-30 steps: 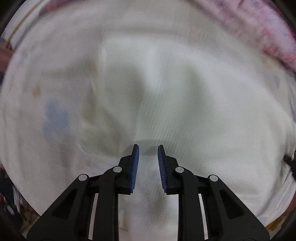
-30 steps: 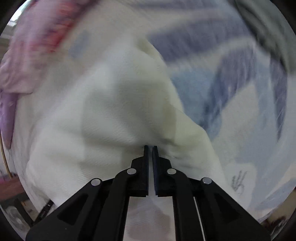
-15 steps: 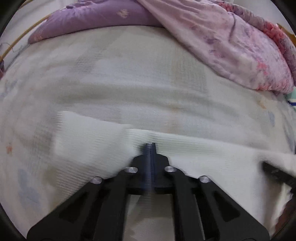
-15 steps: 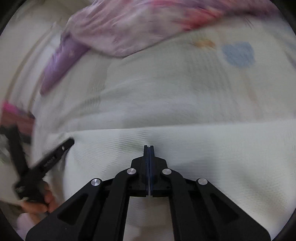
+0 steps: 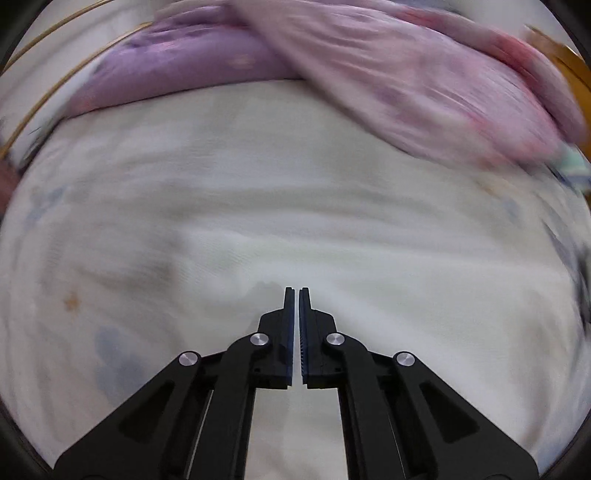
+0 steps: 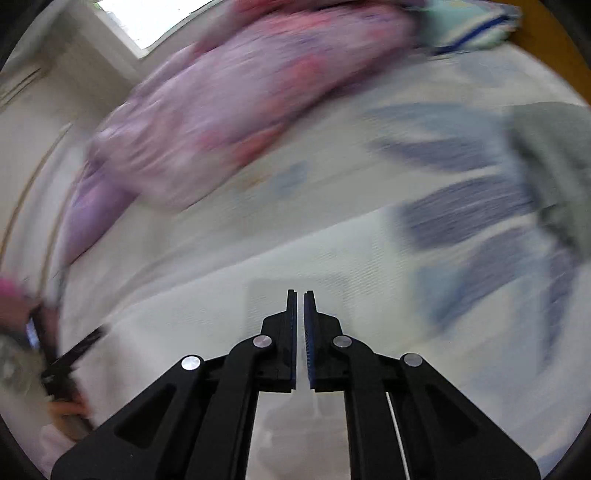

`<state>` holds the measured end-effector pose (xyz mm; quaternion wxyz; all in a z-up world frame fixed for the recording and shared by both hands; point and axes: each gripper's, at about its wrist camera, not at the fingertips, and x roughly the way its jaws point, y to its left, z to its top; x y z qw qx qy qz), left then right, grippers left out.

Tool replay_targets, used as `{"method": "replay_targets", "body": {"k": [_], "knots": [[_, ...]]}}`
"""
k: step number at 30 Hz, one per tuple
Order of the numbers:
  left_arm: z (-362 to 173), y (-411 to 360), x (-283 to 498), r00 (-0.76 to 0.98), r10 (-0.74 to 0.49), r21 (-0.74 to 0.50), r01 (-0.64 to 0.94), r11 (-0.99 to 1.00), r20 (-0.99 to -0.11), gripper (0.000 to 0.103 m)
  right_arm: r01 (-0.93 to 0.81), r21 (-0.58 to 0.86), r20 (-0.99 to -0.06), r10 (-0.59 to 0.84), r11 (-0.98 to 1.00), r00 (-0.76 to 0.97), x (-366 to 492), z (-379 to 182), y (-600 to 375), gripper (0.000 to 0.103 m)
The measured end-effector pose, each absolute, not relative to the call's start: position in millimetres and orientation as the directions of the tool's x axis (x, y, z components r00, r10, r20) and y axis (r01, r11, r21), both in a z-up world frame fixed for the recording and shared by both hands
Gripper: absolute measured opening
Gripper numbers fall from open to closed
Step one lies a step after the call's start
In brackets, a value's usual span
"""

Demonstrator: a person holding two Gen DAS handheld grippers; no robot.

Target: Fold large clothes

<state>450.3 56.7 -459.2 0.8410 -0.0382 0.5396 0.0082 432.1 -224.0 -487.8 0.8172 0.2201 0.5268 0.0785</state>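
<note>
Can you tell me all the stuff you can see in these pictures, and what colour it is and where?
cream ribbed cloth garment: one, cream white, spread on the bed under both grippers
pale printed bed sheet: one, off-white with faint blue and orange marks, beneath the garment
pink and purple flowered quilt: one, bunched along the far side of the bed
blue patterned fabric: one, blue and white, right side of the right wrist view
grey cloth: one, grey, far right edge, blurred
mint cloth with a blue stripe: one, top right corner
left gripper: one, black with blue pads, jaws shut
right gripper: one, black with blue pads, jaws shut
</note>
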Motion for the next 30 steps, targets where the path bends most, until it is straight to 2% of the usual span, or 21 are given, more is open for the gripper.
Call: {"method": "replay_targets", "body": {"k": [2, 4, 8, 9, 10, 11, 12, 13, 18, 21, 23, 24, 25, 28, 30], "knots": [[-471, 16, 428, 0.371, -0.122, -0.129, 0.007, 0.992, -0.921, 0.003, 0.055, 0.484, -0.833, 0.441, 0.873, 0.335, 425, -519, -167, 0.006], [-500, -5, 402, 0.286, -0.081, -0.08, 0.015, 0.997, -0.955, 0.003, 0.072, 0.512, -0.849, 0.491, 0.856, 0.193, 407, -554, -135, 0.006], [-514, 23, 333, 0.256, -0.113, -0.124, -0.026, 0.992, -0.96, 0.003, 0.041, 0.453, -0.888, 0.447, 0.891, 0.106, 346, -565, -134, 0.0], [-512, 31, 321, 0.233, -0.094, -0.103, -0.025, 0.994, -0.968, 0.003, 0.08, 0.464, -0.885, 0.459, 0.882, 0.076, 336, -568, -142, 0.0], [-510, 39, 307, 0.185, -0.022, -0.025, -0.016, 1.0, -0.983, 0.003, 0.117, 0.473, -0.881, 0.47, 0.873, 0.049, 326, -570, -151, 0.0], [-510, 45, 299, 0.143, 0.047, 0.046, -0.01, 0.999, -0.989, 0.003, 0.131, 0.421, -0.904, 0.427, 0.897, -0.019, 317, -572, -157, 0.0], [-508, 49, 295, 0.125, 0.067, 0.066, -0.01, 0.998, -0.99, 0.003, 0.122, 0.376, -0.922, 0.384, 0.919, -0.053, 311, -567, -160, 0.001], [-501, 54, 291, 0.121, 0.046, 0.043, -0.021, 0.999, -0.992, 0.004, 0.121, 0.371, -0.926, 0.377, 0.921, -0.026, 312, -557, -167, 0.006], [-492, 21, 306, 0.176, -0.098, -0.099, 0.007, 0.995, -0.979, 0.005, 0.163, 0.375, -0.923, 0.35, 0.913, 0.161, 338, -533, -190, 0.006], [-518, 12, 302, 0.124, -0.076, -0.073, 0.029, 0.997, -0.989, 0.004, 0.185, 0.263, -0.962, 0.272, 0.947, -0.023, 330, -576, -199, 0.0], [-510, 31, 300, 0.096, -0.101, -0.101, 0.003, 0.995, -0.99, 0.005, 0.195, 0.229, -0.966, 0.248, 0.954, -0.075, 317, -576, -215, 0.0], [-502, 47, 301, 0.1, -0.075, -0.077, -0.015, 0.997, -0.992, 0.005, 0.188, 0.217, -0.971, 0.232, 0.958, -0.061, 315, -566, -225, 0.001], [-490, 66, 305, 0.141, -0.017, -0.022, -0.031, 0.999, -0.99, 0.005, 0.178, 0.208, -0.976, 0.215, 0.962, -0.019, 319, -552, -234, 0.006], [-478, 110, 326, 0.214, 0.028, 0.007, -0.098, 0.995, -0.976, 0.007, 0.177, 0.204, -0.974, 0.181, 0.963, 0.136, 346, -524, -259, 0.006], [-495, 134, 348, 0.212, 0.139, 0.116, -0.117, 0.986, -0.967, 0.008, 0.179, 0.182, -0.968, 0.144, 0.967, 0.204, 377, -526, -274, 0.006]]}}
